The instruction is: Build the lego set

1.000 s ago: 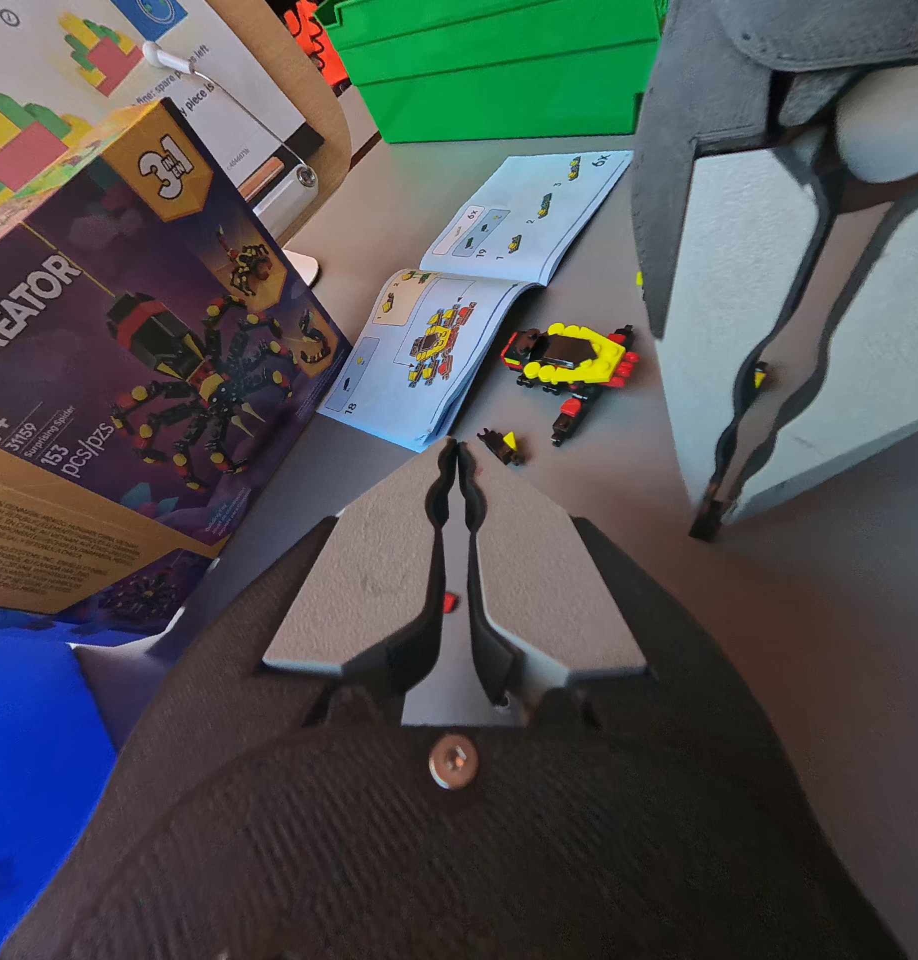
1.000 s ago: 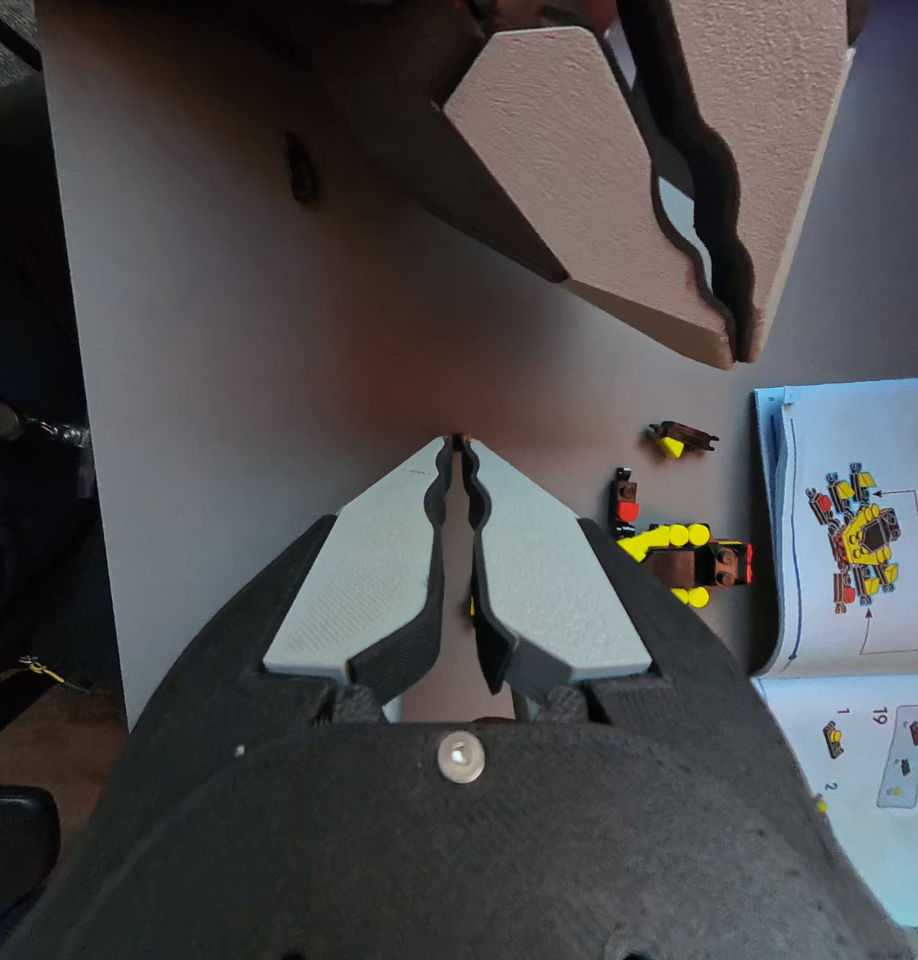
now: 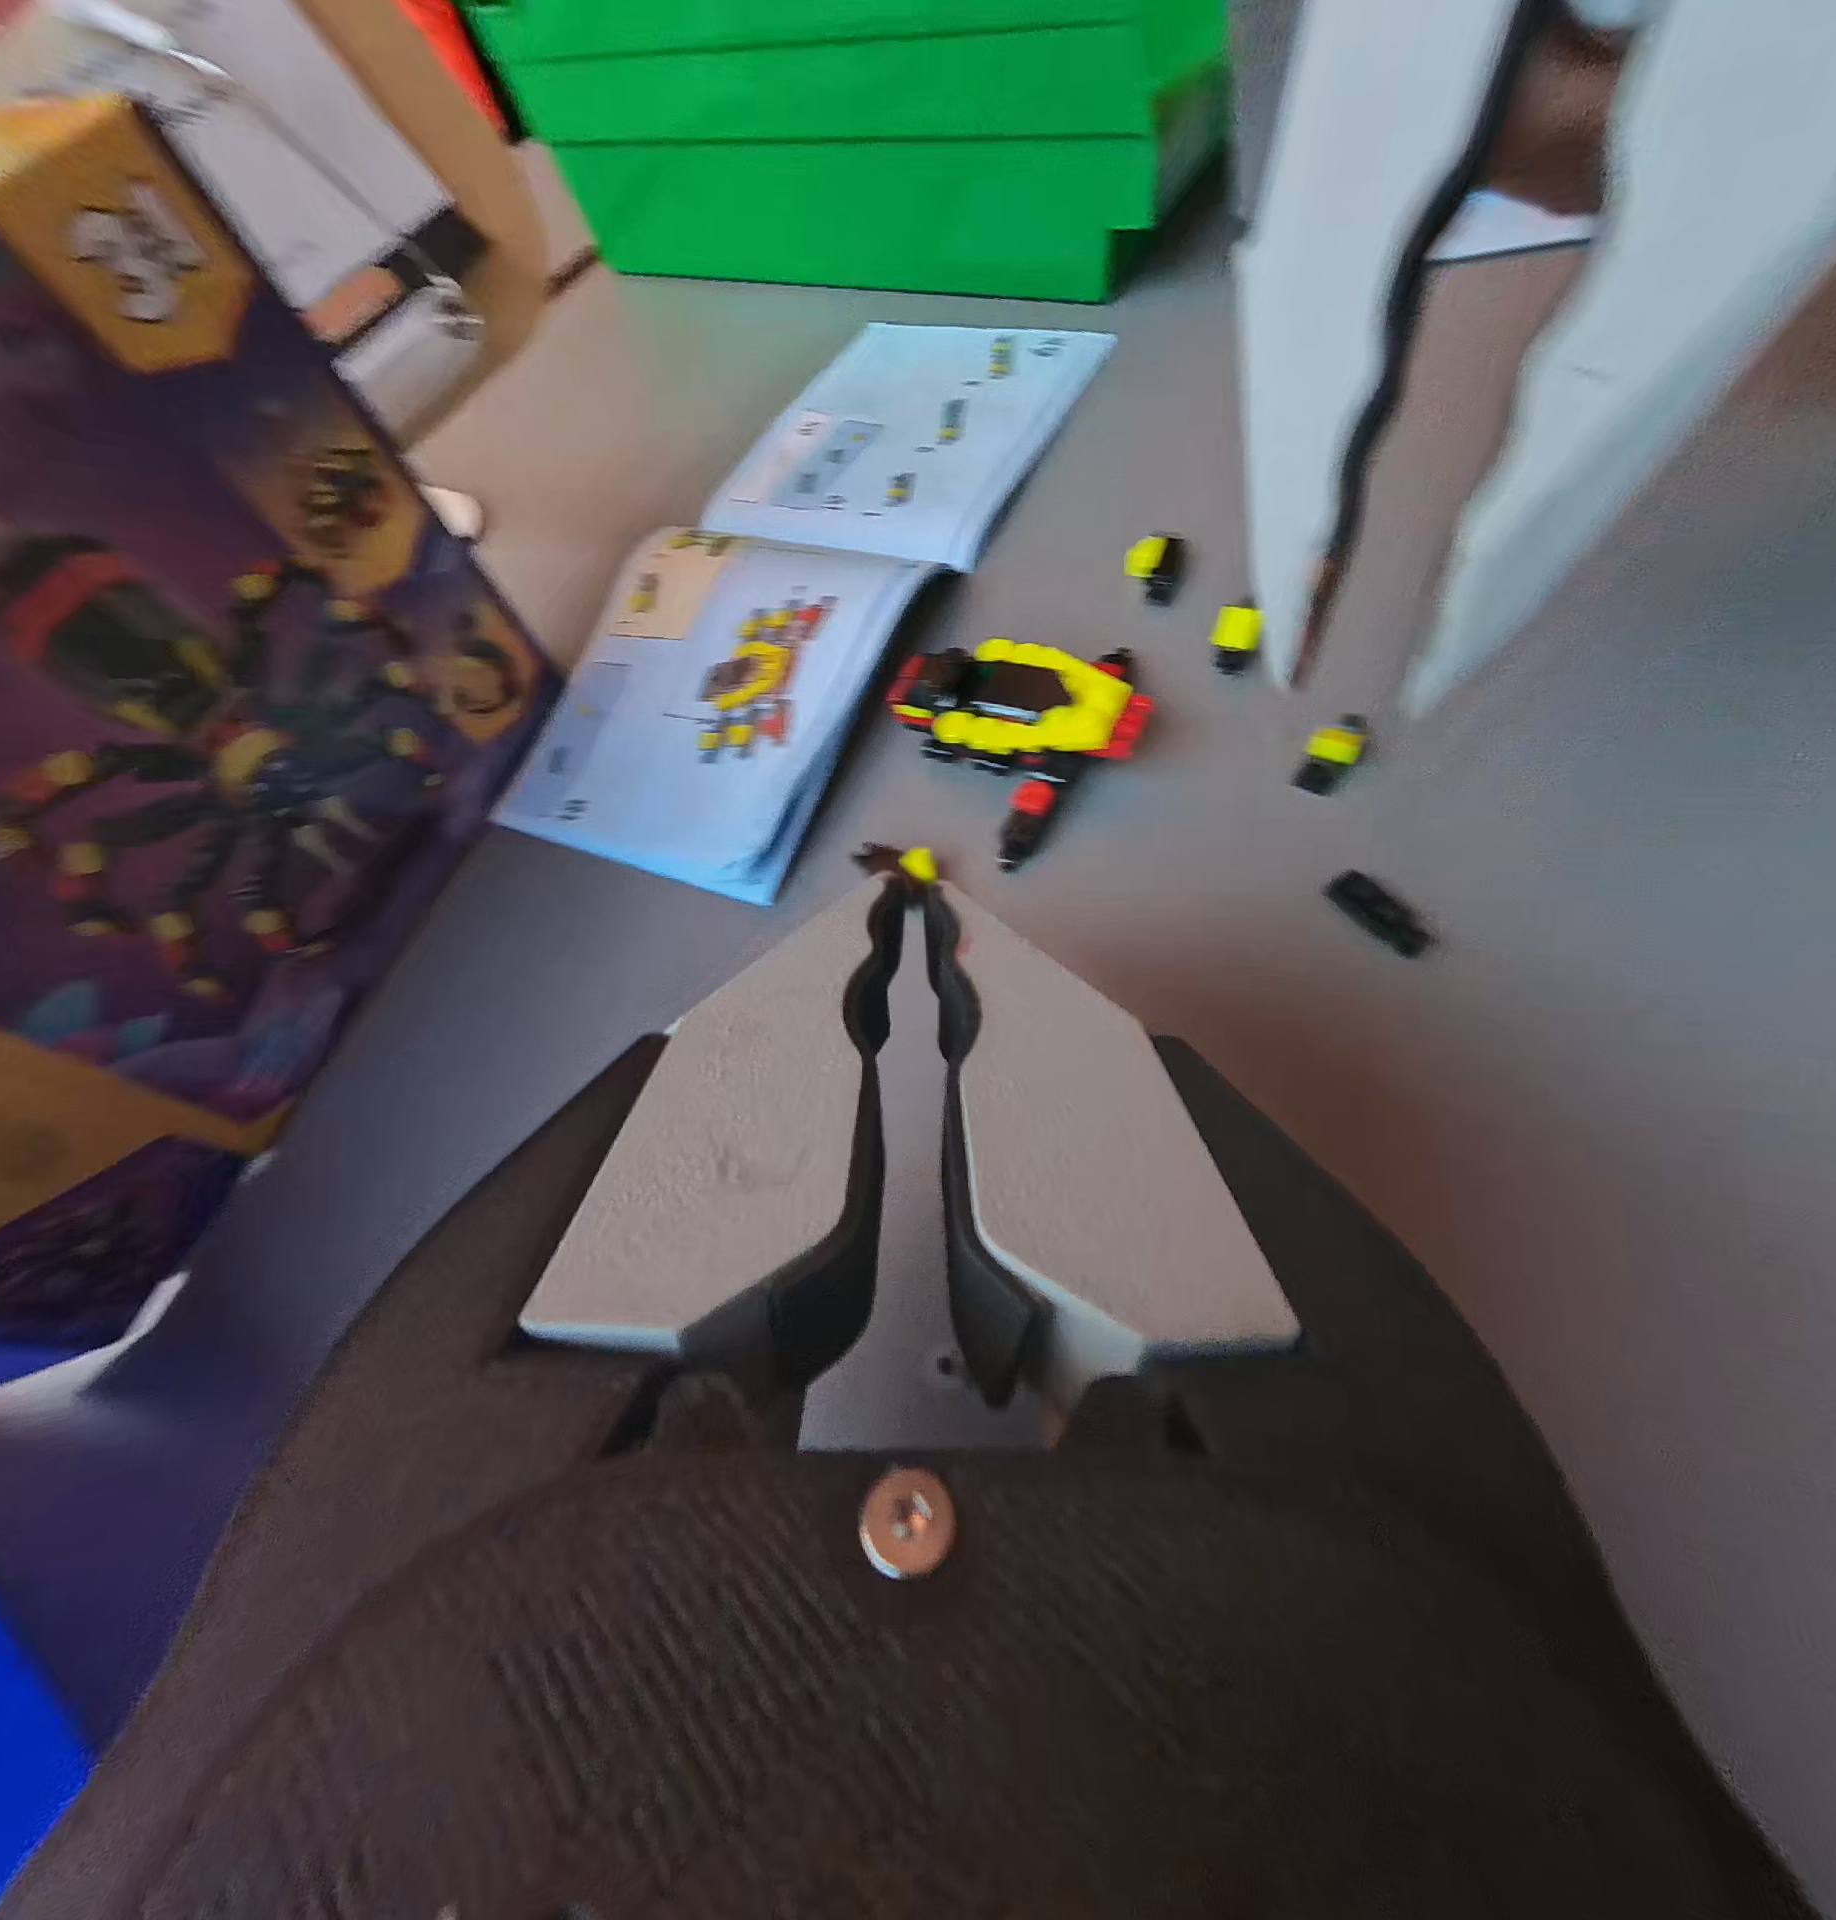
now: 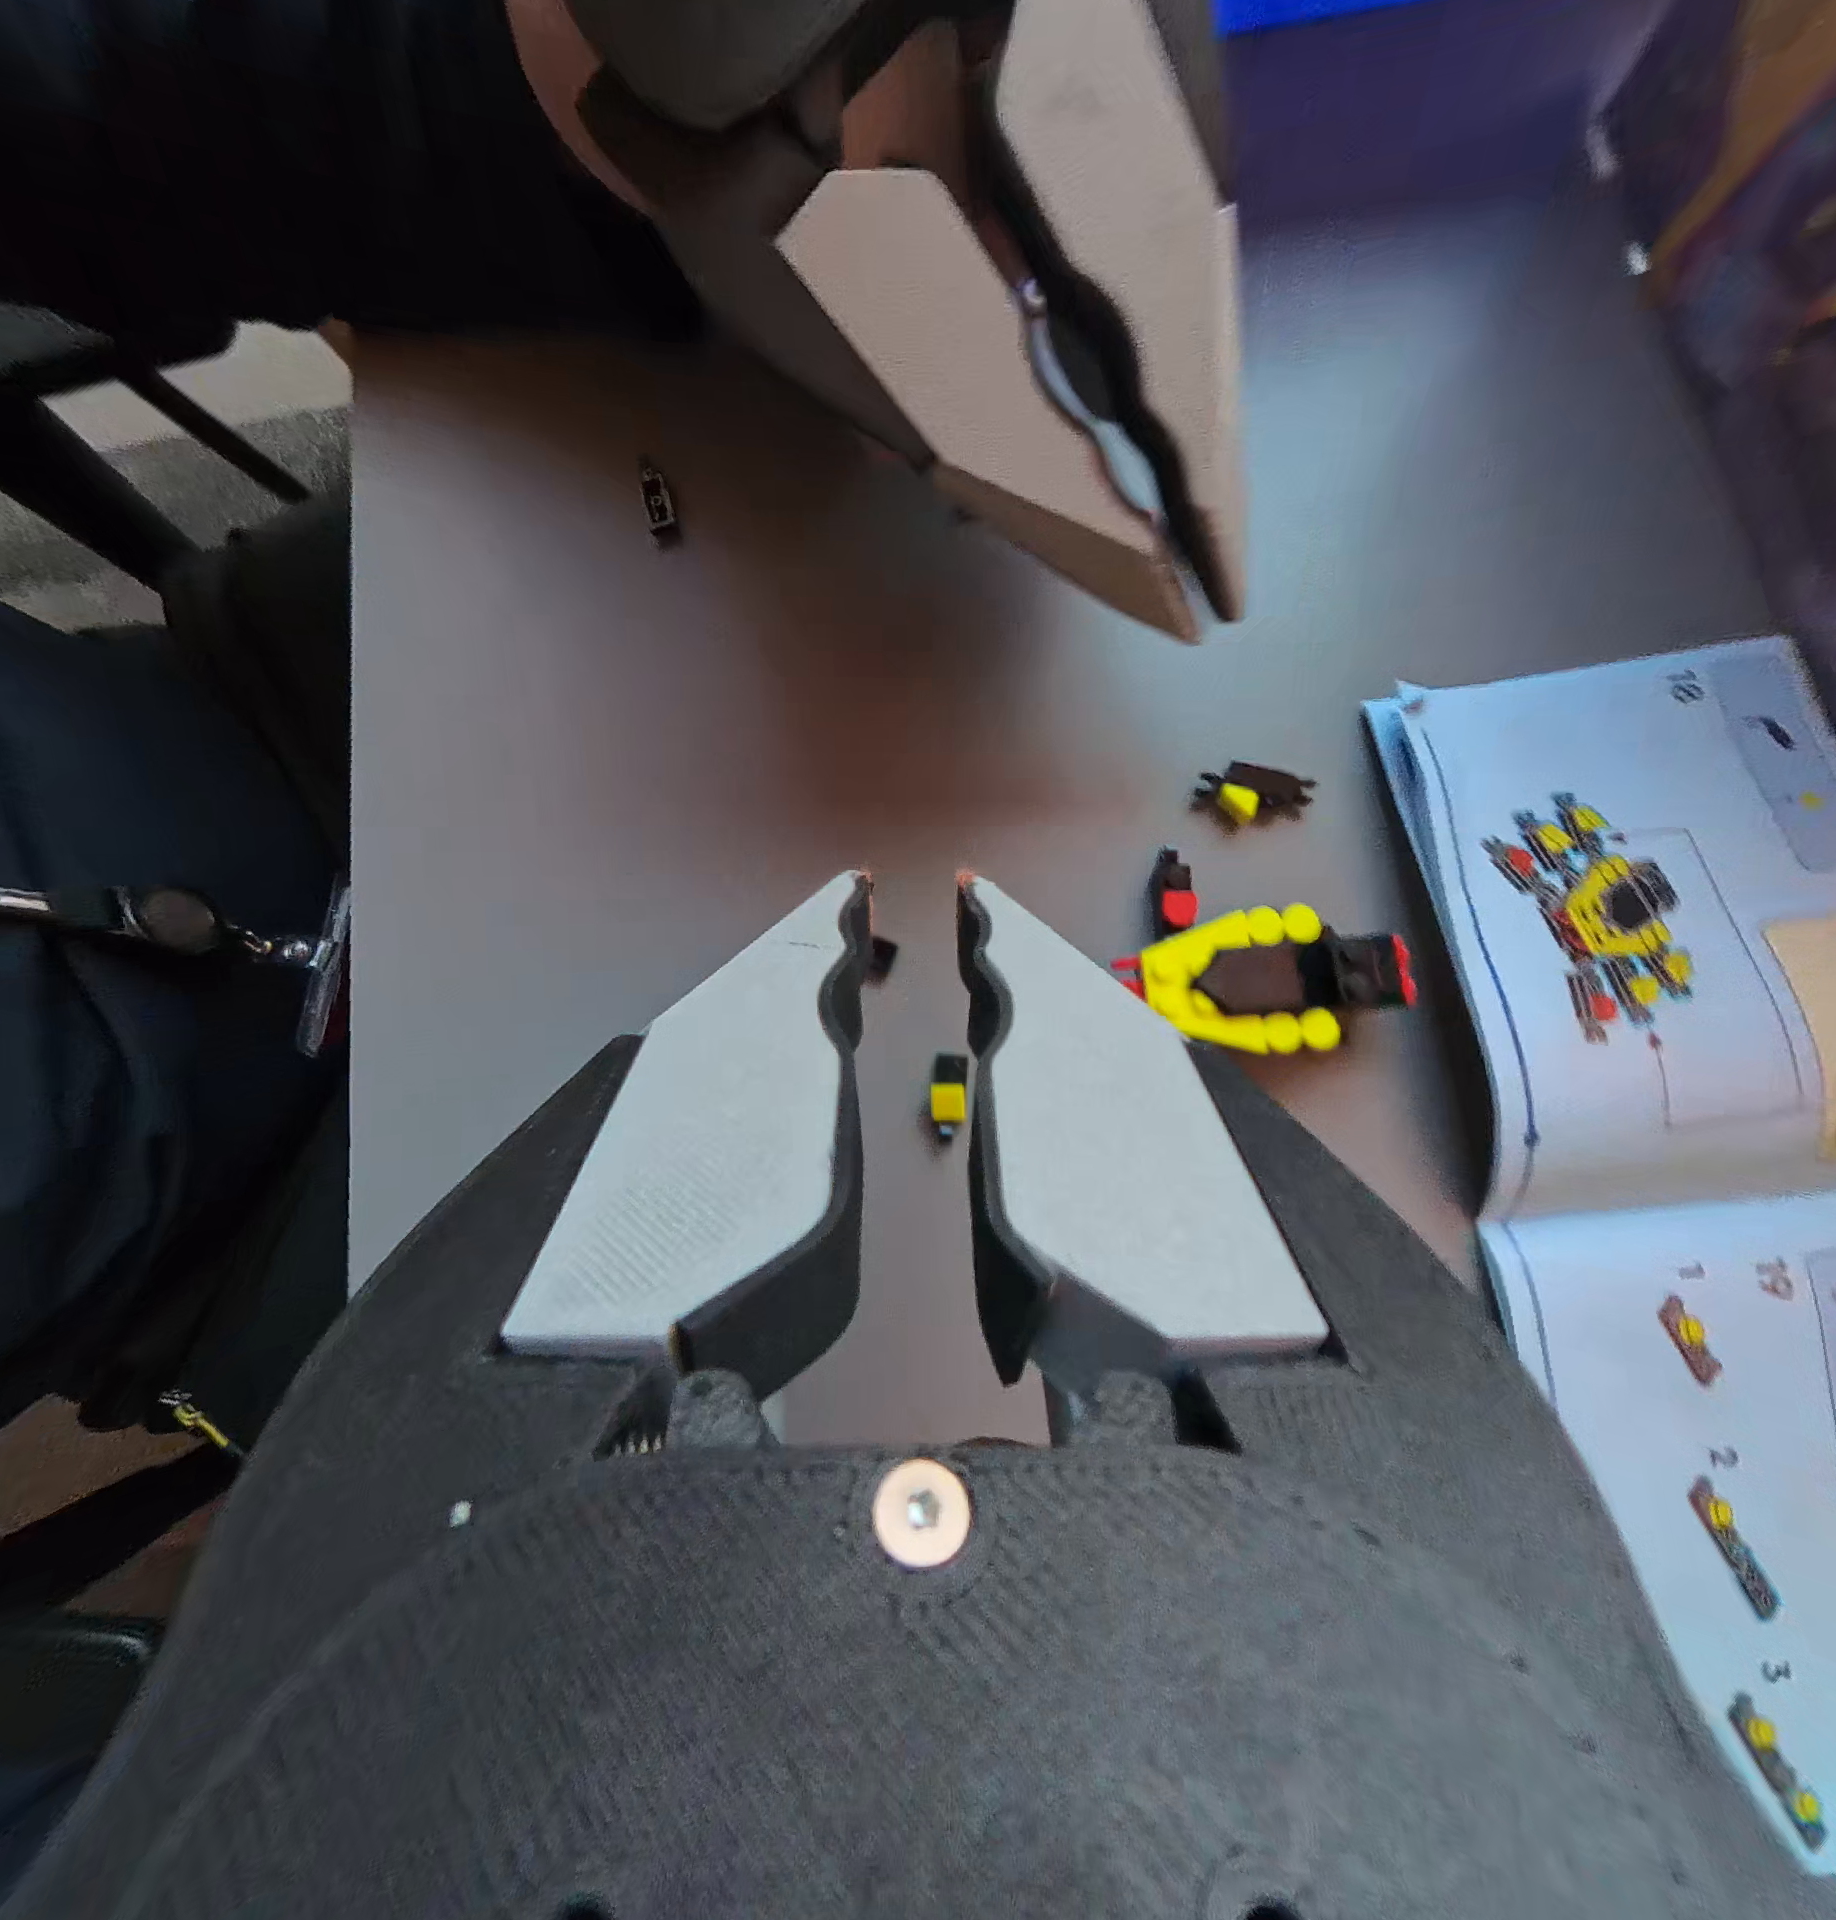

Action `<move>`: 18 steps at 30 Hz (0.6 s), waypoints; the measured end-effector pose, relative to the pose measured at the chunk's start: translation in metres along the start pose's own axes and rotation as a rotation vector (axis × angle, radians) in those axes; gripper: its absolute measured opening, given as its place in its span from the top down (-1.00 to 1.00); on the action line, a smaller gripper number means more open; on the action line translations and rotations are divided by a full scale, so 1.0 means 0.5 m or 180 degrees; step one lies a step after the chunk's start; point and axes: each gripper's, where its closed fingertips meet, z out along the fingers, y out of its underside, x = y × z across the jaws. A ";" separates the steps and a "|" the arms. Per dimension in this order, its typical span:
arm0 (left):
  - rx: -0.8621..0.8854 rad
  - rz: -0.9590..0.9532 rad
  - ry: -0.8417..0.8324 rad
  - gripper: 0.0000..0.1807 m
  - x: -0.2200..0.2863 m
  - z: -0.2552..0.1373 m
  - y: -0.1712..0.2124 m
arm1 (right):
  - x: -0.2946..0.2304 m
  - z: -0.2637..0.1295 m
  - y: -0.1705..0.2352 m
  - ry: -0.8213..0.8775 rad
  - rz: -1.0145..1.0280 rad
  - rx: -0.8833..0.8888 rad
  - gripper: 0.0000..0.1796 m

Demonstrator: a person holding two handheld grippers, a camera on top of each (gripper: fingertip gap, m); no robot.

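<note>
The partly built yellow, black and red lego model [image 3: 1018, 707] lies on the grey table beside the open instruction booklet [image 3: 789, 623]. It also shows in the right wrist view [image 4: 1257, 977]. My left gripper [image 3: 906, 885] is shut and looks empty, with its tips just short of a small black-and-yellow piece [image 3: 901, 862]. My right gripper [image 4: 914, 883] is open by a small gap and empty, above the table. A yellow-and-black piece [image 4: 945, 1101] lies on the table below its fingers. A small black piece [image 4: 880, 956] shows beside its left finger. The view is blurred.
The lego box [image 3: 166, 675] stands at the left and green bins [image 3: 841, 135] at the back. Loose yellow-and-black pieces [image 3: 1234, 629] and a black piece [image 3: 1376, 912] lie right of the model. The table's edge [image 4: 353, 831] is close, with a person's dark clothing beyond. About 8 cm separates my left fingertips from my right. About 7 cm separates my right fingertips from the yellow-and-black piece [image 4: 945, 1101]. It is also in sight in the left wrist view [image 3: 1336, 748].
My right gripper has opened from shut and risen off the table. My left gripper has moved forward to the small black-and-yellow piece. More loose pieces now show near the model.
</note>
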 end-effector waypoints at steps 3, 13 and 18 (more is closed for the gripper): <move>-0.0062 -0.0137 0.0766 0.93 0.081 -0.005 0.001 | 0.002 -0.024 0.049 -0.0036 0.0045 0.0051 0.85; -0.0364 0.0140 0.1307 0.83 0.174 -0.002 0.022 | -0.041 0.032 0.063 -0.0003 -0.0673 0.0155 0.82; -0.0358 0.0130 0.1339 0.80 0.176 -0.005 0.022 | -0.044 0.074 0.063 0.0161 -0.0968 0.0046 0.81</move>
